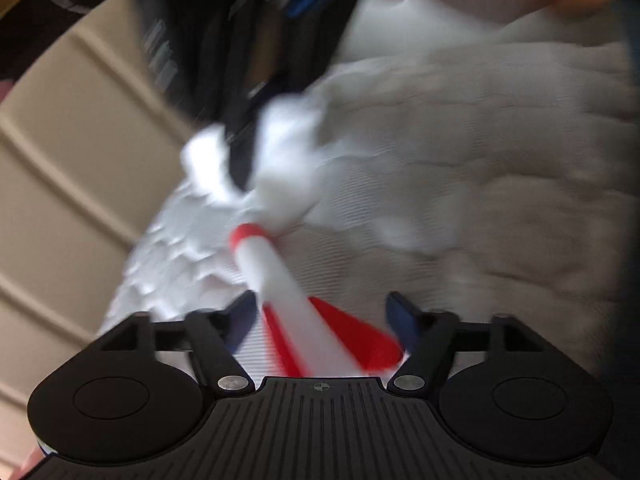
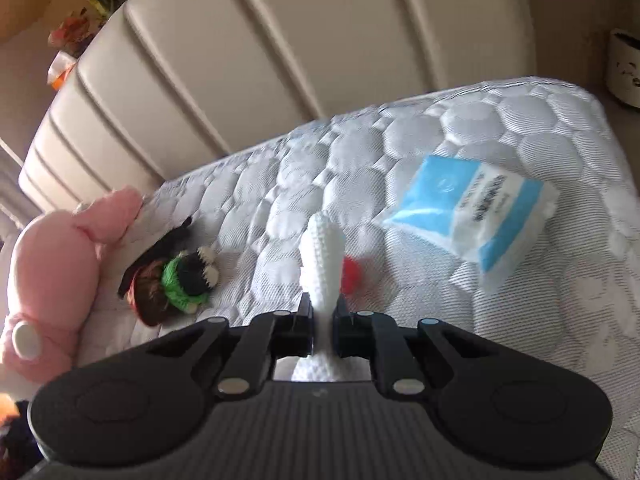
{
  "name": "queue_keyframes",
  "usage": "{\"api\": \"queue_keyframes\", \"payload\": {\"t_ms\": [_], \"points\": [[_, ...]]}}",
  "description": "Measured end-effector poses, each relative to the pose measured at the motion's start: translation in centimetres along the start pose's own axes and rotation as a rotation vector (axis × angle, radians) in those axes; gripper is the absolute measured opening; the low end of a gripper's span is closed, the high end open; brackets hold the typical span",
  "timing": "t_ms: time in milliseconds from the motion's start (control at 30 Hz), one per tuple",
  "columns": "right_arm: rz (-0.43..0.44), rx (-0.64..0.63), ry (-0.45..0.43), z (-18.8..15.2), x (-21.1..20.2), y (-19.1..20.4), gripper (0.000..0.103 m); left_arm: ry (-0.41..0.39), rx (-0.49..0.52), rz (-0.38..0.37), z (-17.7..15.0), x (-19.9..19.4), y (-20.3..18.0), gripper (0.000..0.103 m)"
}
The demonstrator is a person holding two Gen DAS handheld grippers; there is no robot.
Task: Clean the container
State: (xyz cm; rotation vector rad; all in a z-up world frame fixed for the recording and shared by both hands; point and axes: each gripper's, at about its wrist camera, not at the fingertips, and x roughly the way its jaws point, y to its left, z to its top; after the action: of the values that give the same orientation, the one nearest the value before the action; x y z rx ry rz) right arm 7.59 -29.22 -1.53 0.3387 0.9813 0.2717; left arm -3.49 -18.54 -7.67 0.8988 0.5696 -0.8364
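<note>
Container (image 1: 280,280) — white with red cap ring and red flared base, blurred — lies between the fingers of the left gripper (image 1: 322,312), neck pointing forward, away from the camera. Fingers spread wide; firm contact with the red base cannot be confirmed through the blur. At the container's mouth: crumpled white tissue (image 1: 280,160), pressed there by a dark gripper reaching in from above (presumably the right one). Below, quilted mattress (image 1: 480,160).

Right gripper (image 2: 323,316): jaws pressed together, pinching a wad of white embossed tissue (image 2: 322,256) that stands up between the fingers. A red part (image 2: 352,274) shows just behind the wad, identity unclear.

Right view only — blue-and-white tissue pack (image 2: 472,212) on the mattress (image 2: 500,128), pink plush toy (image 2: 60,264), small green-and-black doll (image 2: 188,276), beige padded headboard (image 2: 240,60).
</note>
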Motion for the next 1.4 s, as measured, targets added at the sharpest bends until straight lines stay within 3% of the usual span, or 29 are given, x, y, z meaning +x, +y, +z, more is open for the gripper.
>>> {"api": "queue_keyframes", "payload": {"t_ms": [33, 167, 300, 467, 600, 667, 733, 867, 967, 1067, 1267, 1400], "points": [[0.025, -0.006, 0.022, 0.0, 0.6, 0.3, 0.010, -0.005, -0.003, -0.039, -0.2, -0.8, 0.1, 0.095], [0.109, -0.006, 0.122, -0.3, 3.1, 1.7, 0.010, 0.029, -0.058, -0.117, -0.8, -2.0, 0.4, 0.095], [-0.001, -0.060, 0.164, -1.3, 4.5, 2.0, 0.008, 0.109, -0.203, -0.141, -1.5, -0.1, 2.3, 0.095], [-0.054, 0.010, 0.116, -1.3, 2.6, 0.5, 0.014, 0.183, -0.495, -0.230, -3.0, 2.0, 6.3, 0.096], [-0.220, -0.049, 0.117, -1.3, 3.0, -0.2, 0.014, 0.192, -0.719, -0.268, -4.4, 2.2, 9.4, 0.097], [-0.247, -0.061, 0.117, -1.5, 2.9, -0.4, 0.014, 0.177, -0.828, -0.267, -5.2, 1.9, 11.1, 0.098], [-0.213, -0.044, 0.106, -1.9, 1.9, -0.2, 0.014, 0.165, -0.963, -0.248, -6.5, 1.4, 13.2, 0.099], [-0.063, -0.015, 0.091, -3.3, -1.2, 2.0, 0.014, 0.157, -1.221, -0.181, -9.5, 0.6, 16.6, 0.100], [0.089, 0.005, 0.152, -5.3, -1.6, 4.4, 0.014, 0.193, -1.351, -0.142, -11.5, 0.7, 17.8, 0.100], [0.145, 0.114, 0.272, -7.5, 0.7, 4.5, 0.014, 0.206, -1.361, -0.182, -12.5, 0.6, 18.3, 0.100], [0.020, 0.373, 0.380, -9.0, 3.1, 0.5, 0.014, 0.181, -1.203, -0.216, -10.0, -1.4, 16.5, 0.100], [-0.009, 0.389, 0.432, -9.5, 2.6, 0.5, 0.014, 0.176, -1.161, -0.221, -9.5, -1.4, 16.1, 0.101]]}}
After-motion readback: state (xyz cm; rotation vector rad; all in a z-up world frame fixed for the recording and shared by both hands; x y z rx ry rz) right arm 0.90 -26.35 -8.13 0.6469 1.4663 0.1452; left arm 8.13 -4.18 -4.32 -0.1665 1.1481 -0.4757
